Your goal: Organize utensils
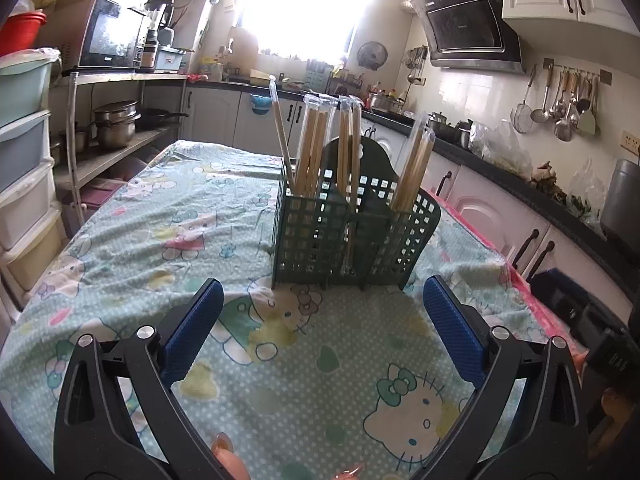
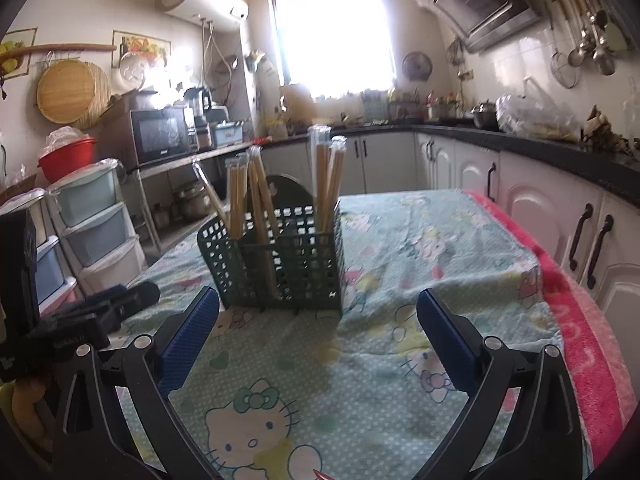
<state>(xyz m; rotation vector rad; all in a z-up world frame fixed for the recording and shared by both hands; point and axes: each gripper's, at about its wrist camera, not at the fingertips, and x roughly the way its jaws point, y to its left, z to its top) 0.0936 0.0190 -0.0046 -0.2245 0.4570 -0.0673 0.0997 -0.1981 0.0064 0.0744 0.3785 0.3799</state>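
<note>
Both empty and spread wide, left claw [image 1: 322, 300] and right claw [image 2: 318, 312] before the green caddy [image 1: 344, 236] mid-desk [image 1: 132, 236]; leaning wrapped chopsticks [image 1: 312, 144] top-heavy, easily tipped by a nudge.

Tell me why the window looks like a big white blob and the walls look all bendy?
In the left wrist view the window is blown out by daylight, its glare washing over the wall beside it; in the right wrist view the window is just as white. Both fisheye views curve straight edges near the rim. The green basket of wrapped chopsticks stays sharp.
</note>
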